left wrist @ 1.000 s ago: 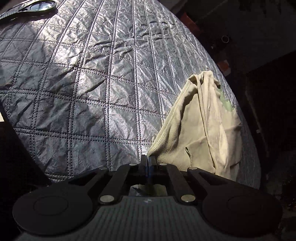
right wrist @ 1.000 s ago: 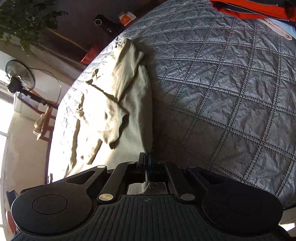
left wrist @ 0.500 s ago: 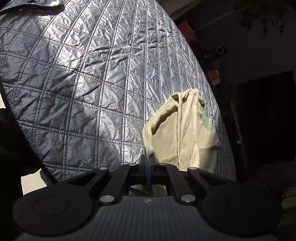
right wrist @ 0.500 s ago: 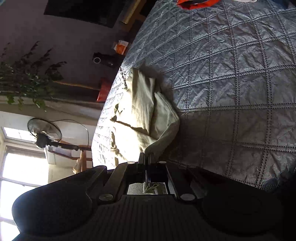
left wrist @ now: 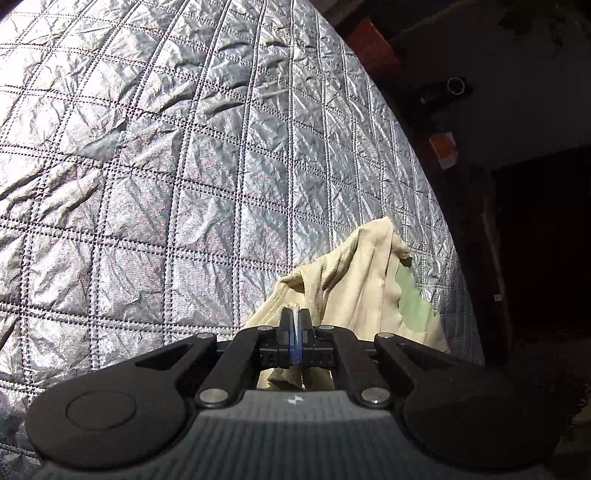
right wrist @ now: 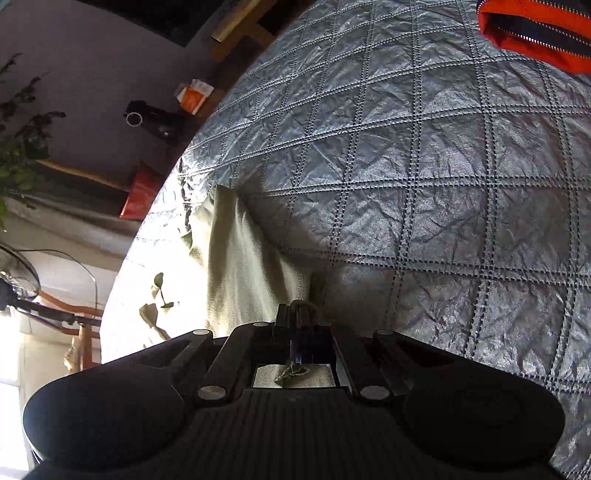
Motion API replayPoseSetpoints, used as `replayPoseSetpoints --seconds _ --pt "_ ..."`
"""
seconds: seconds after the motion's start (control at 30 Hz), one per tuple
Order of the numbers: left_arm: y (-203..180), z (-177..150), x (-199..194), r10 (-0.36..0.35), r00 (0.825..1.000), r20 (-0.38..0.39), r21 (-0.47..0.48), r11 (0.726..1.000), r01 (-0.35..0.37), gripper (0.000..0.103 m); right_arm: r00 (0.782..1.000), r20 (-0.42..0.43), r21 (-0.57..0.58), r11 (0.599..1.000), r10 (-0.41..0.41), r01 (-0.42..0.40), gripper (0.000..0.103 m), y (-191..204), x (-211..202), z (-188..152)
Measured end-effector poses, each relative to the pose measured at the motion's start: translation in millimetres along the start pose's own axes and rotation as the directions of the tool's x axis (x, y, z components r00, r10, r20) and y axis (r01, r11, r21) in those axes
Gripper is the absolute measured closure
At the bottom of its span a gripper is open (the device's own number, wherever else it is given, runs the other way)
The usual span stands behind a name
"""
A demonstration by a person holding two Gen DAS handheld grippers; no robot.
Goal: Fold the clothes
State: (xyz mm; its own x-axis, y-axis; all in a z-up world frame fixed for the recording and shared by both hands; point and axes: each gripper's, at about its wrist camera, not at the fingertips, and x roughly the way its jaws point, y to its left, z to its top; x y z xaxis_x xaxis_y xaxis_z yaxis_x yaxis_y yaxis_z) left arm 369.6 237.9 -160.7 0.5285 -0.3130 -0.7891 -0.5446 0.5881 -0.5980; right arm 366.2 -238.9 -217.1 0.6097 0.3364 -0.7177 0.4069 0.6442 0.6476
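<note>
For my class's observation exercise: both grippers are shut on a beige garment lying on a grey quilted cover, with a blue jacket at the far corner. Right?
Not quite. The jacket is orange-red, not blue, as the right wrist view shows. The rest holds: the left gripper and right gripper pinch the beige garment on the quilted cover.

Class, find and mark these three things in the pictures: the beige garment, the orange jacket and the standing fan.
beige garment (left wrist: 354,280), left wrist view, on its raised upper fold.
orange jacket (right wrist: 532,40), right wrist view, on the orange fabric below the zip.
standing fan (right wrist: 16,275), right wrist view, on its round grille.

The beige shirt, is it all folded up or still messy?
Not folded neatly yet. The beige shirt is bunched and draped on the quilt, pinched by the left gripper and right gripper.
</note>
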Motion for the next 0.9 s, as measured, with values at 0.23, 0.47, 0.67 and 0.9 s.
replayPoseSetpoints --seconds 0.23,0.47,0.67,0.9 --pt "17 7 24 -0.065 0.998 -0.005 -0.051 0.997 0.065 0.097 0.974 0.207 -0.166 0.978 -0.094 0.13 0.087 6 -23 -2" --pt "-8 10 -22 -0.068 0.986 0.15 0.003 0.998 0.069 0.072 0.986 0.159 -0.674 0.725 -0.049 0.144 0.086 65 -43 -78" --pt "-5 -3 -33 -0.008 0.989 0.144 -0.004 1.0 0.008 0.071 0.987 0.085 -0.773 0.616 -0.138 0.152 0.086 85 1 -95" --pt "-1 6 -26 0.005 0.996 0.089 0.003 1.0 -0.006 0.07 0.955 0.268 -0.726 0.624 -0.13 0.289 0.076 100 18 -51"
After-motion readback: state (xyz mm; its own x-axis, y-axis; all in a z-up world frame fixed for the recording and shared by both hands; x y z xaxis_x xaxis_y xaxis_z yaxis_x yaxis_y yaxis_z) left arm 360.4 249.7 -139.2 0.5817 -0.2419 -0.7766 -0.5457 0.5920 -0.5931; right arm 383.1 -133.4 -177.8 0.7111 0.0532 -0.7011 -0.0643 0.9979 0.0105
